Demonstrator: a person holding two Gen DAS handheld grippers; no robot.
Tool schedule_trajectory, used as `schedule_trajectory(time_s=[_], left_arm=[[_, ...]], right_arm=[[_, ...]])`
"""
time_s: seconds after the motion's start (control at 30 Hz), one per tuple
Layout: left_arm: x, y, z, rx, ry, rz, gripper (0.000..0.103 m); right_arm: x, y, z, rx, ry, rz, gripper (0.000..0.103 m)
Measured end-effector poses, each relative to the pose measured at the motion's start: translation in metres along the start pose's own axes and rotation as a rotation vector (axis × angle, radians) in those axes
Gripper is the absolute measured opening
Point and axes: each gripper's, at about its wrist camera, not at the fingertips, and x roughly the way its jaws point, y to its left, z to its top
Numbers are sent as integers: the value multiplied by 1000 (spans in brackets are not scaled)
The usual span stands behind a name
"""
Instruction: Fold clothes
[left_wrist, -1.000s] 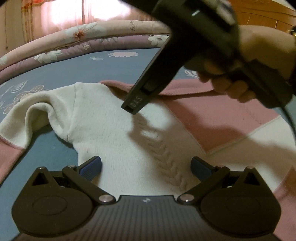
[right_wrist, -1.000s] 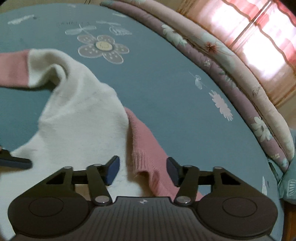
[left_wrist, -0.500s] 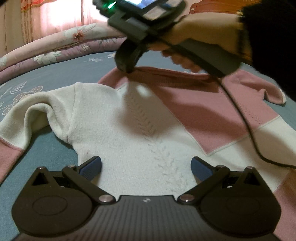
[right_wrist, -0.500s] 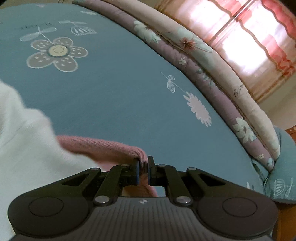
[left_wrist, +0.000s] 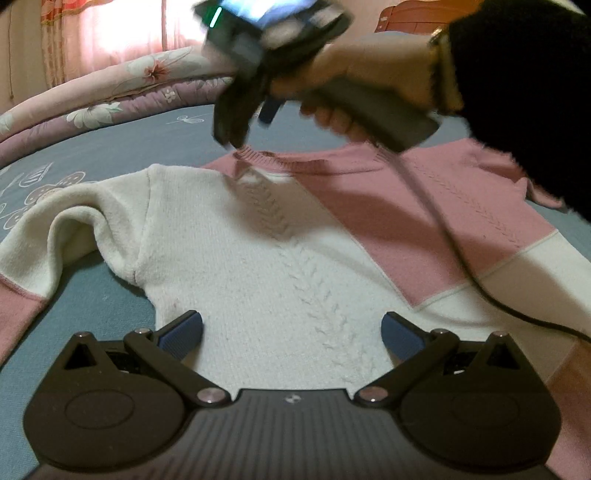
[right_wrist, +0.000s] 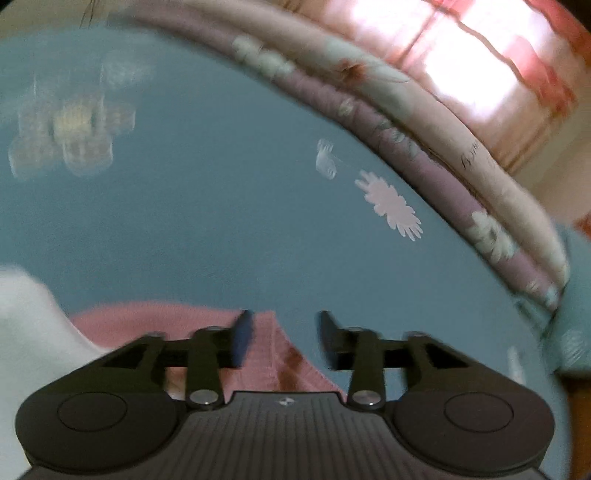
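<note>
A pink and white knit sweater (left_wrist: 295, 258) lies spread front-up on the blue flowered bedsheet (left_wrist: 110, 155), its left sleeve (left_wrist: 55, 236) humped up. My left gripper (left_wrist: 291, 325) is open low over the white lower part, with nothing pinched. My right gripper (left_wrist: 249, 122), held by a hand (left_wrist: 354, 77) in a black sleeve, hovers just above the pink collar (left_wrist: 295, 162). In the blurred right wrist view its jaws (right_wrist: 285, 321) are opening; the collar (right_wrist: 166, 321) lies below and between them, and the pads do not press it.
A rolled floral quilt (left_wrist: 129, 81) lines the bed's far edge, with a lit curtain (right_wrist: 461, 55) behind it. The right gripper's black cable (left_wrist: 461, 258) trails across the sweater's right side. A wooden headboard (left_wrist: 406, 14) stands at the back right.
My right gripper shut on the pink collar, drew it toward the bed's far edge, then opened and lifted off it. The neckline now lies flatter. The left gripper has not moved.
</note>
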Motion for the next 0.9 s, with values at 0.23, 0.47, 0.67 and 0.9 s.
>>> schedule_trajectory(time_s=[0.23,0.47,0.67,0.9], left_arm=[[1,0,1,0,0,1,102],[1,-3,0,2,-2,2,102],[2,-2,1,2,-2,1,102],[3,-2,1,3,-2,4,102]], right_arm=[[-23,-26,-12,191,34,160,39],[12,3,-20,182,129,211,35],[10,-5,-10,237,86,156,38],[-40,16,-10,185,96,279,46]])
